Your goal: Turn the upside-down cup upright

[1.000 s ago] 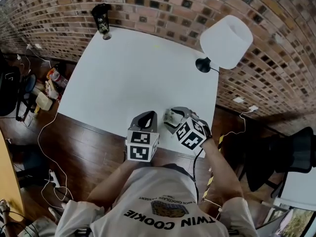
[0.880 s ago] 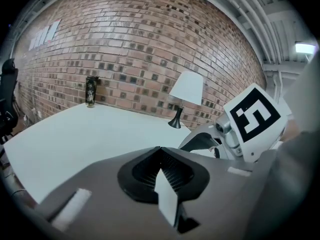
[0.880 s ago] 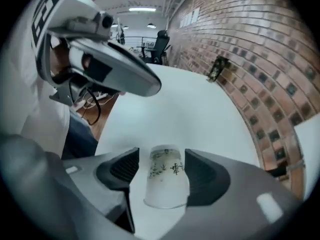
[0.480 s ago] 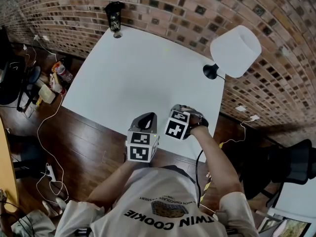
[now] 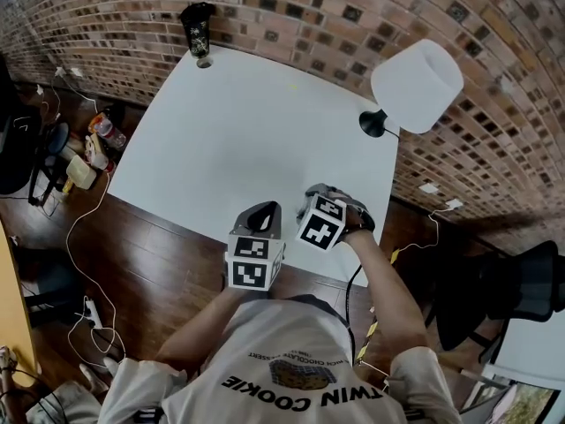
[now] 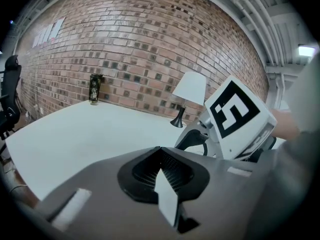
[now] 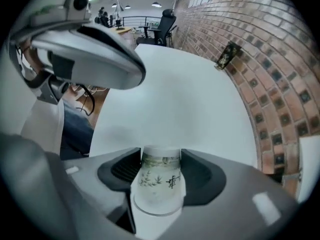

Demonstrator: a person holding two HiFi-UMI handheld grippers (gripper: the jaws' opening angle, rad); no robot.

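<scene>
A white paper cup (image 7: 159,179) with a green leaf print stands between the pads of my right gripper (image 7: 159,171), one end facing the camera, near the front edge of the white table (image 5: 247,122). Both pads touch its sides, and the jaws have just been closing with the cup between them. In the head view the right gripper (image 5: 311,200) points steeply down and hides the cup. My left gripper (image 5: 264,210) hovers just to its left, shut with nothing in it; in the left gripper view its pads (image 6: 162,166) meet, with the right gripper's marker cube (image 6: 235,115) close by.
A white-shaded lamp (image 5: 415,73) on a black base (image 5: 371,124) stands at the table's right edge. A dark tumbler (image 5: 196,29) sits at the far corner against the brick wall. Cables and bags lie on the wooden floor at left; a black chair (image 5: 521,290) is at right.
The right gripper has tipped further downward and rolled, so its marker cube now covers the cup that showed at its jaws a second ago. The left gripper has stayed put.
</scene>
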